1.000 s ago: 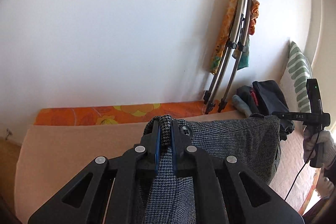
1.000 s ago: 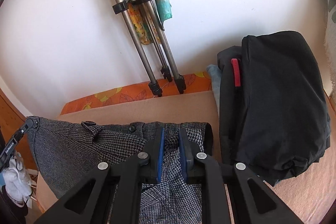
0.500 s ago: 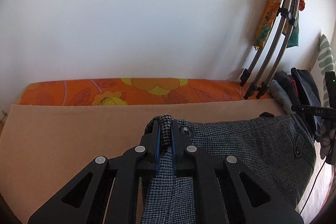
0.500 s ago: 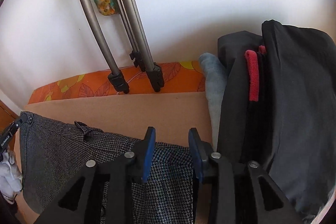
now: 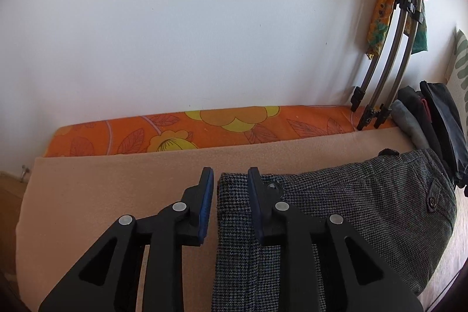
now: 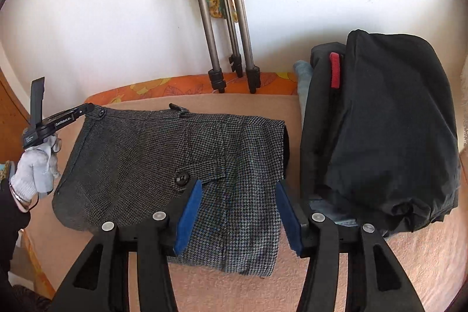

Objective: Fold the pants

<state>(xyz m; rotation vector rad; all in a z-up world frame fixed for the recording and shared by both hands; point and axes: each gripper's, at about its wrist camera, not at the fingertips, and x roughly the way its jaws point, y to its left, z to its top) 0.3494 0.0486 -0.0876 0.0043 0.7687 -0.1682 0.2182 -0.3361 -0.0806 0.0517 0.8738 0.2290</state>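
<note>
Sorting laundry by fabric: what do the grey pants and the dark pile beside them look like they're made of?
Pants: likely a wool or wool-blend weave, matte; a fine houndstooth check shows, and the fabric holds its fold stiffly. Dark pile: probably a smooth cotton or synthetic, plain black with a faint sheen and soft creases, and a red tab; too dark to be sure.

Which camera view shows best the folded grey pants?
The right wrist view: the grey pants lie folded on the beige blanket, nearly whole, with the button flap visible. The left wrist view shows the pants only partly, behind the left gripper and cut off below.
</note>
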